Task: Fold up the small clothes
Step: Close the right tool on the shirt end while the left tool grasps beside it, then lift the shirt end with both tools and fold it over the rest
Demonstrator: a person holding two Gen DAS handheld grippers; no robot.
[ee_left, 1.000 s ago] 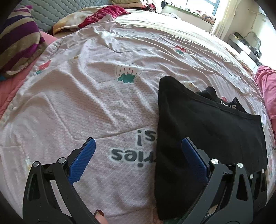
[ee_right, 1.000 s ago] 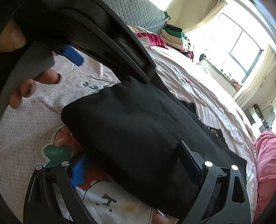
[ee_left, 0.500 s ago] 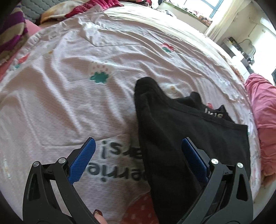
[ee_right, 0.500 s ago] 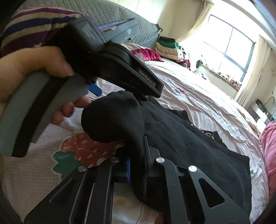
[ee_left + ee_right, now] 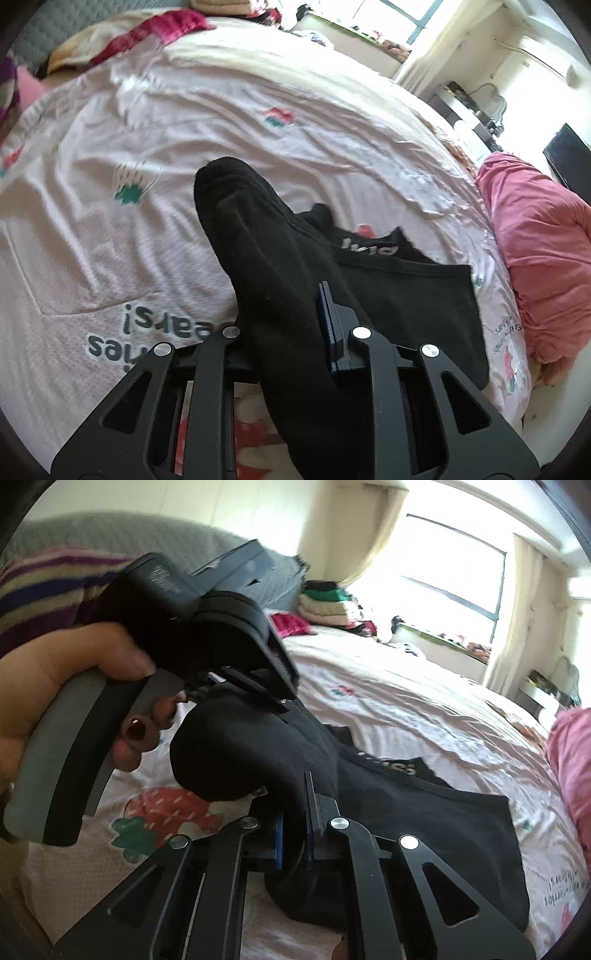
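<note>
Fold in progress, first lift.
We hold the black garment near the bed's near edge, left gripper and right gripper fingers pinched on it; fold unfinished.

- A lived-in bedroom in a home.
- A wide bed fills most of both views, covered by a pale pink quilt printed with strawberries and lettering.
- At 10 o'clock in the right wrist view a grey quilted headboard rises behind a striped pillow.
- Stacks of folded clothes sit at 12 o'clock by the head of the bed.
- A large window with a pale curtain lets in daylight at 1 o'clock; small items crowd its sill.
- A crumpled pink blanket lies along the bed's edge at 3 o'clock in the left wrist view.
</note>
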